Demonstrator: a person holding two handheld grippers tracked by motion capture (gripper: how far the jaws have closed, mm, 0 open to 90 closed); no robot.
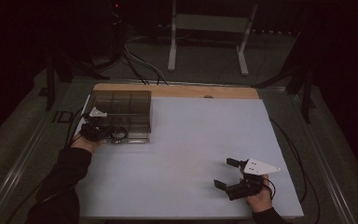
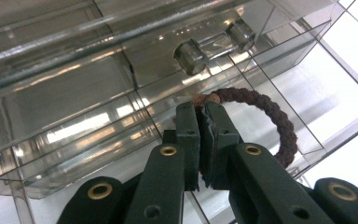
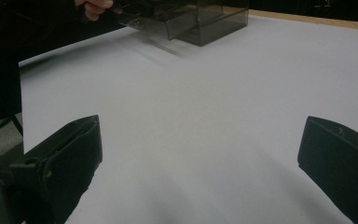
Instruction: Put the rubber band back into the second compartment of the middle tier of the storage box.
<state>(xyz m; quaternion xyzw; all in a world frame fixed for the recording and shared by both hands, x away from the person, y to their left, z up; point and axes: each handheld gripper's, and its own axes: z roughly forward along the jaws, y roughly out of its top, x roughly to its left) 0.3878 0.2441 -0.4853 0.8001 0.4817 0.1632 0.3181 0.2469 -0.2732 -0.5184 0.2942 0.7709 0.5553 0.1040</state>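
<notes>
Left gripper (image 2: pixel 200 140) nearly closed, jaws pinching dark braided hair tie (image 2: pixel 279 121); loop curves off to jaws' right, hanging over pulled-out drawer (image 2: pixel 88 154) of clear plastic organizer box (image 1: pixel 126 109) just ahead. Knob handle (image 2: pixel 212 46) above tips. Right gripper (image 1: pixel 227 173) wide open, holding nothing, resting low over bare white table (image 1: pixel 191 140), well apart from box, w/ box far ahead-left.
</notes>
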